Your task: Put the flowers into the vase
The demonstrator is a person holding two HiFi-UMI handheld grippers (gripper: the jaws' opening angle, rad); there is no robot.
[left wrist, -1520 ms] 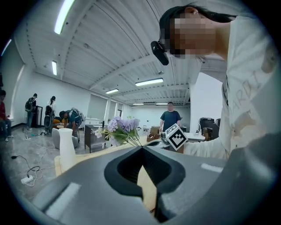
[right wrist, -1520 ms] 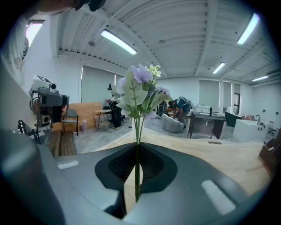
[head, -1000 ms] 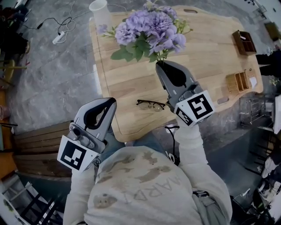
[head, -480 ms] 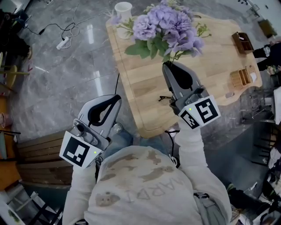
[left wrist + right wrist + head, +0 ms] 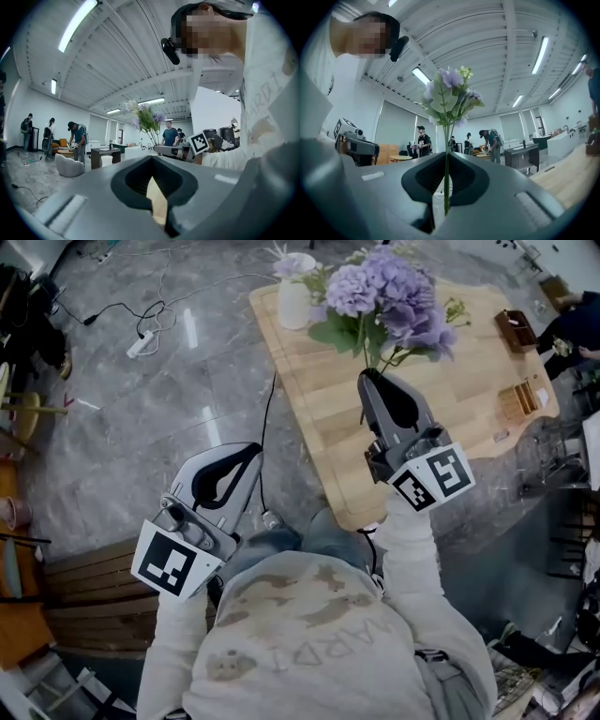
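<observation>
**Jaw and Workpiece Status**

1. Left gripper: I hold it low on my left, off the worktop's edge and above the grey floor. In the left gripper view, its jaws meet at the tips with nothing between them.

2. Right gripper: I hold it over the near part of the wooden worktop. In the right gripper view, its jaws are closed on the thin green stems of the flowers. The stems pass straight up through the closed tips.

3. Flowers: the purple blooms and green leaves rise upright from the right jaws, above the worktop. They are not in the vase.

4. Vase: this white vessel stands upright at the worktop's far left corner, to the left of the held blooms and apart from them. A pale sprig already shows at its mouth.

5. Worktop, right end: a dark wooden box sits farther off, and a light wooden rack sits nearer.

6. Floor: a black cable runs beside the worktop's left edge. A white power strip lies farther left.

7. Background: several people stand across the room.
</observation>
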